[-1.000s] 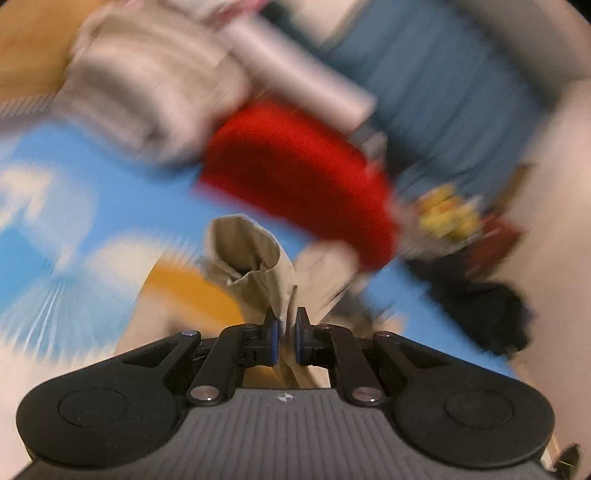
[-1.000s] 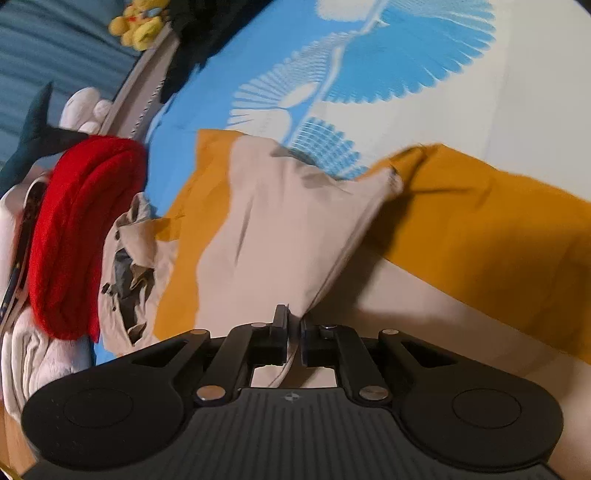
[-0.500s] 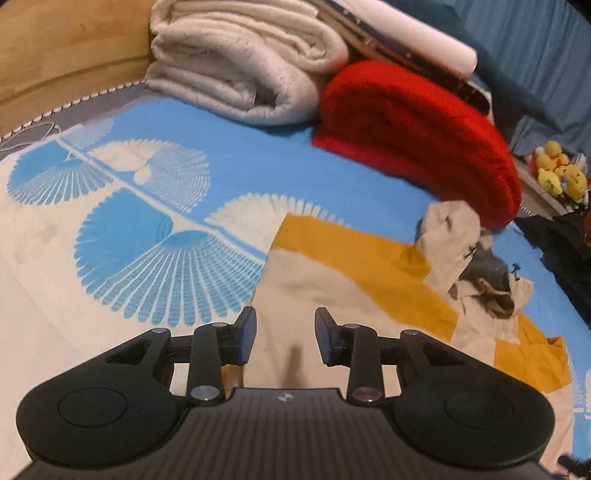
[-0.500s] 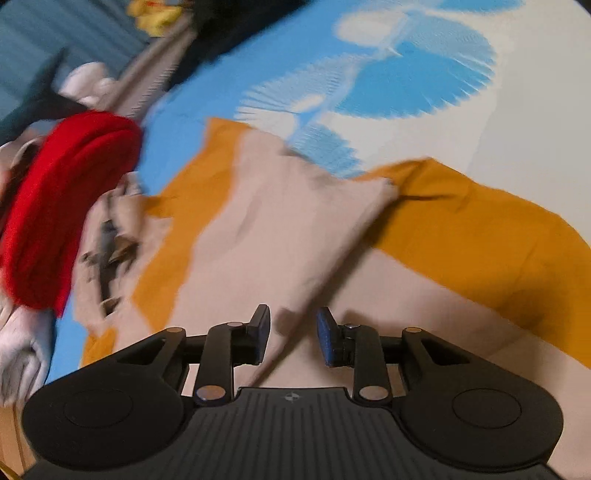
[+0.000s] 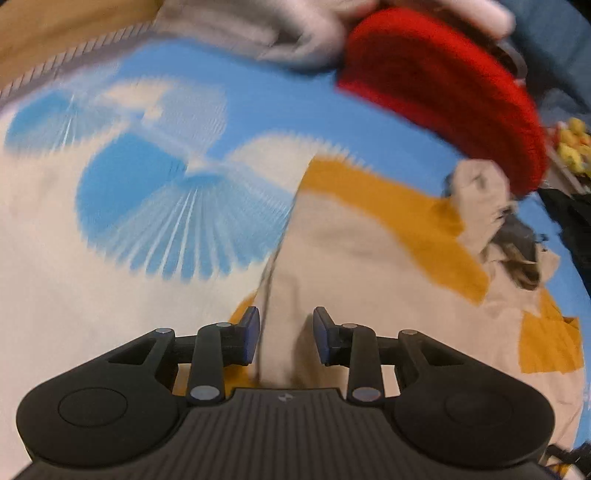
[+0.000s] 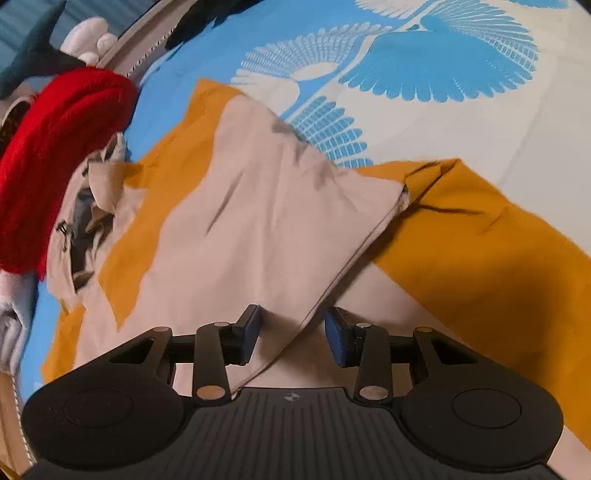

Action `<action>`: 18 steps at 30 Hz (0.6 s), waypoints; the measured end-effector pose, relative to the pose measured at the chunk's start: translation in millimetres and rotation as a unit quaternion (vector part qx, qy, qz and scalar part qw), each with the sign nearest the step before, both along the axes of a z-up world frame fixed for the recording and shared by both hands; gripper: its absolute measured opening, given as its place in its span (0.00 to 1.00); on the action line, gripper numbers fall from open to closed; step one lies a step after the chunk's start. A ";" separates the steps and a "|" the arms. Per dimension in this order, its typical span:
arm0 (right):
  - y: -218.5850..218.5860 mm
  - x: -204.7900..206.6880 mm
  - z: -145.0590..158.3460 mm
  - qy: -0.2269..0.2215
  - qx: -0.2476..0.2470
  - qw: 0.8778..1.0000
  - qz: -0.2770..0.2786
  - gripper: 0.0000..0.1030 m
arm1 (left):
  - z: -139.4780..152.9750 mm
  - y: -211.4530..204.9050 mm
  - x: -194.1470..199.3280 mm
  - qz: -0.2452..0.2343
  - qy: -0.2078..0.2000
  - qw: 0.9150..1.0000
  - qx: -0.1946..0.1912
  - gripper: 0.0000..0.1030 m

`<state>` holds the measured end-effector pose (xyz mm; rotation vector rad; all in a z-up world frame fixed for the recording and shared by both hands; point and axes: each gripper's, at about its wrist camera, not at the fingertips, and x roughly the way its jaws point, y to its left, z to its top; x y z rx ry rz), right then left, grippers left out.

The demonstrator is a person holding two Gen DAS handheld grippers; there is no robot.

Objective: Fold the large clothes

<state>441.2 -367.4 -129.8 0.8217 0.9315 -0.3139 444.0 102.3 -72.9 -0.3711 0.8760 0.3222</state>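
A large beige and mustard-yellow garment point(image 6: 258, 221) lies spread on the bed, one beige panel folded over it, its collar bunched at the far end. It also shows in the left wrist view point(image 5: 369, 251), blurred. My left gripper point(image 5: 286, 334) is open and empty, low over a beige fold at the garment's near edge. My right gripper point(image 6: 293, 334) is open and empty, with the folded panel's diagonal edge lying between its fingers.
The bed sheet point(image 6: 461, 110) is white and blue with a bird print. A red knitted item point(image 6: 55, 147) lies next to the garment's collar; it also shows in the left wrist view point(image 5: 443, 81). Pale folded blankets point(image 5: 277, 33) and yellow toys point(image 5: 572, 144) lie behind.
Both grippers were shut on the beige cloth a second ago and have let it go. They are now open, and the folded panel rests on the garment. The left view is moving.
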 end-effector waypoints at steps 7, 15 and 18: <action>8.0 -3.6 27.2 -0.053 -0.018 0.998 0.000 0.41 | -28.0 4.2 2.9 -0.010 0.044 0.998 -0.054 0.34; 2.7 -6.9 37.5 -0.054 -0.042 0.998 -0.015 0.41 | 0.1 -13.0 -3.3 -0.038 0.009 0.999 0.013 0.35; 11.8 -10.1 56.7 -0.085 -0.105 0.991 0.015 0.41 | 14.7 -30.8 -8.3 -0.069 -0.019 0.997 0.037 0.36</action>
